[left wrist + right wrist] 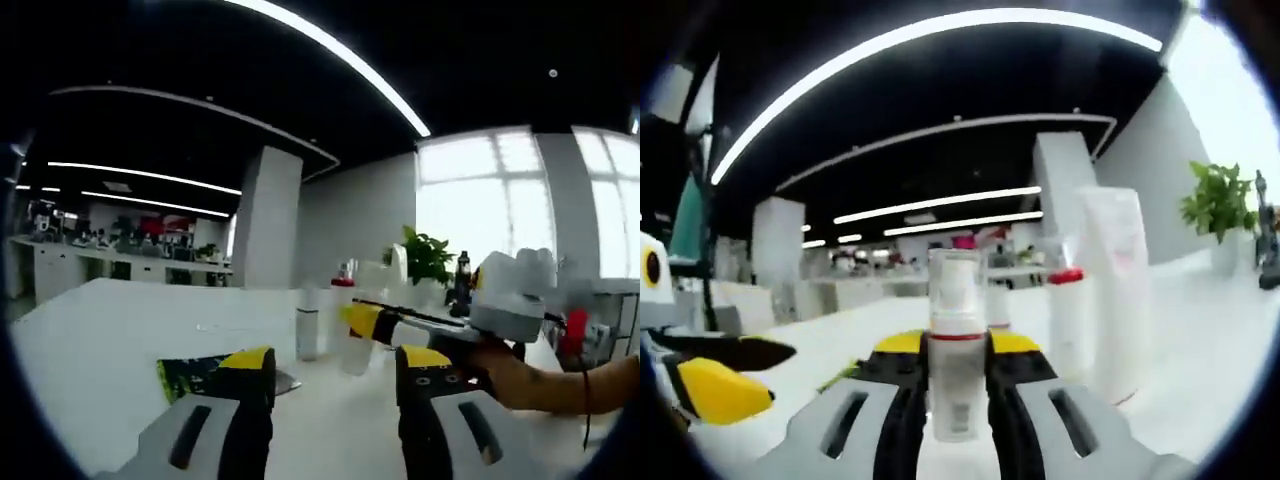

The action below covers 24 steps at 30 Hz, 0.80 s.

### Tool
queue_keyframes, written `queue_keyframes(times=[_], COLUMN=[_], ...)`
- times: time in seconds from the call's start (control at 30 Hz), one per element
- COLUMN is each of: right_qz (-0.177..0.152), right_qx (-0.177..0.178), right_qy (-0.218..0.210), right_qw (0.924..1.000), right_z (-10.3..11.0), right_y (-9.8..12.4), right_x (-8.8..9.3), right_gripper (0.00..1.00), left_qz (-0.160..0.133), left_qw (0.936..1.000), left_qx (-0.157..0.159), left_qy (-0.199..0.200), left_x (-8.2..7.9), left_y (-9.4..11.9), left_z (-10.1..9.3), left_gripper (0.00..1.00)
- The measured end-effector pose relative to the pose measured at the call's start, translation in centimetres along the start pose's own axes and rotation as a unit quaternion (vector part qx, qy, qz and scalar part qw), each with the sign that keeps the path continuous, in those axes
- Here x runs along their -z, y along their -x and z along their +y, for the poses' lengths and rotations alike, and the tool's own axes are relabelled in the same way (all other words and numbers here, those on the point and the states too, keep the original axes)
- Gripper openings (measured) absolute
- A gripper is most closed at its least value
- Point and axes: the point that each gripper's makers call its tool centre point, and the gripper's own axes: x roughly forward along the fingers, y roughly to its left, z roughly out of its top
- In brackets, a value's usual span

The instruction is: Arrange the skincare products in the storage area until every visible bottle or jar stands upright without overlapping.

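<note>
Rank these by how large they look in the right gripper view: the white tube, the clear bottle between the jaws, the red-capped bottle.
1. White tube.
2. Clear bottle, though it is nearest the camera, so true size is unsure.
3. Red-capped bottle.

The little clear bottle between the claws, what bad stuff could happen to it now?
1. The right gripper is shut on the clear bottle low down, so it might tip or slip when set down.
2. The tall white tube and the red-capped bottle stand close beside it; a sideways move could knock them over.
3. The left gripper is open near the table, with the right one just ahead of it; they might bump.
</note>
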Motion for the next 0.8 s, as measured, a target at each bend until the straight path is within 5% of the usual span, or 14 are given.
queue_keyframes(times=[0.23, 0.8], right_qz=[0.038, 0.055], right_qx=[0.017, 0.038], right_qy=[0.008, 0.071], right_qw=[0.9991, 0.9952], right_z=[-1.0, -2.2], right_y=[-1.1, -1.1], right_x=[2.9, 4.1], right_gripper=[0.2, 0.2], left_qz=[0.01, 0.006], left_qw=[0.9995, 0.9997], left_qx=[-0.002, 0.007], left_qy=[0.028, 0.024], left_x=[0.8, 0.7], left_y=[-0.5, 0.0], left_z=[0.8, -0.2], left_gripper=[0.49, 0.5])
